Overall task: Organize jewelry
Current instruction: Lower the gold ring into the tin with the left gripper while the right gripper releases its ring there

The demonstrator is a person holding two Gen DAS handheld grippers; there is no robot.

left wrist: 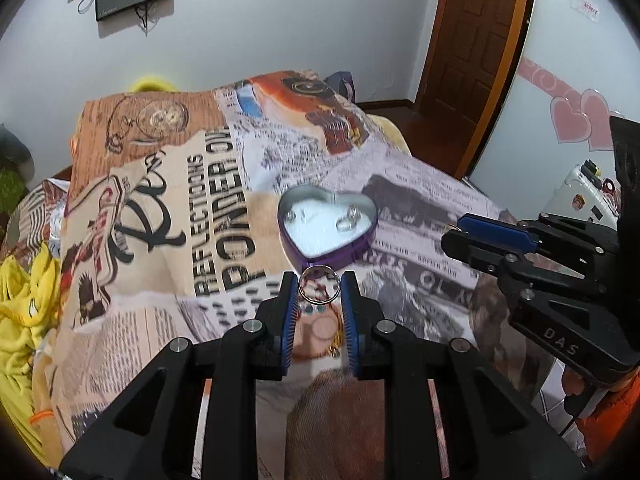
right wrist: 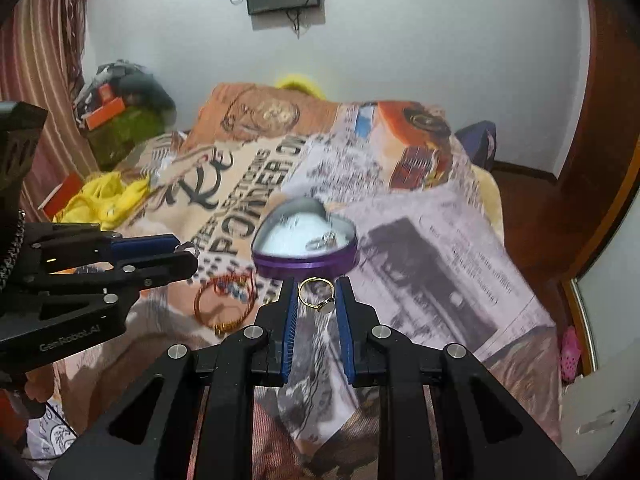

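Above the heart tin (left wrist: 362, 242), each hand-held gripper pinching a ring, silver ring (left wrist: 319, 284), gold ring (right wrist: 317, 294).

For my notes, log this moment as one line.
left gripper: shut on silver ring | right gripper: shut on gold ring | purple heart-shaped tin: open, holds rings | beaded bracelet: on blanket

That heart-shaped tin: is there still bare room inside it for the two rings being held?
Yes. The heart-shaped tin has a bare white floor through its middle and near point, between small pieces at the left wall and two rings on the right. Crowded: the bedspread just before it, where the beaded bracelets lie.
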